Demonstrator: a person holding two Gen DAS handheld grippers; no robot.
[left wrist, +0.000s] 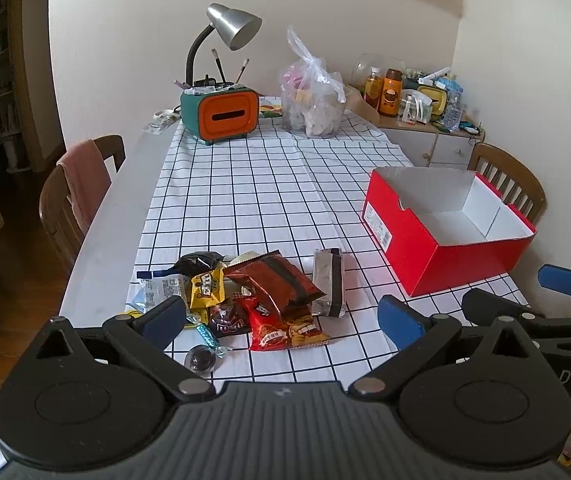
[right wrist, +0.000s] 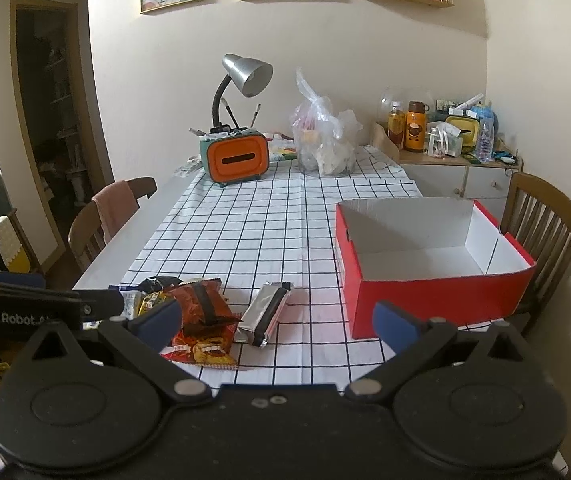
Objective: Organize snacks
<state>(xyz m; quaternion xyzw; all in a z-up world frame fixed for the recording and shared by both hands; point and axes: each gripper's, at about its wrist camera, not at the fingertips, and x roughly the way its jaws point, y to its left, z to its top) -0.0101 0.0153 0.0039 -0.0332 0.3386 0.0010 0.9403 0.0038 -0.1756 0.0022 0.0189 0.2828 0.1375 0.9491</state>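
A pile of snack packets [left wrist: 245,296] lies on the checked cloth near the front edge: a dark red packet [left wrist: 277,280], a red packet [left wrist: 281,330], a yellow one [left wrist: 205,286], a silver packet [left wrist: 328,282] and small candies. An open red box [left wrist: 449,224] with a white, empty inside stands to the right. My left gripper [left wrist: 281,320] is open, just in front of the pile. My right gripper [right wrist: 275,320] is open, in front of the silver packet [right wrist: 265,314] and the red box [right wrist: 433,264]; it also shows in the left wrist view [left wrist: 525,292].
An orange and teal desk organiser [left wrist: 221,114] with a lamp [left wrist: 233,26] and a filled plastic bag [left wrist: 311,98] stand at the table's far end. Wooden chairs [left wrist: 73,196] [left wrist: 509,180] flank the table. A cluttered sideboard [left wrist: 425,120] is at the back right.
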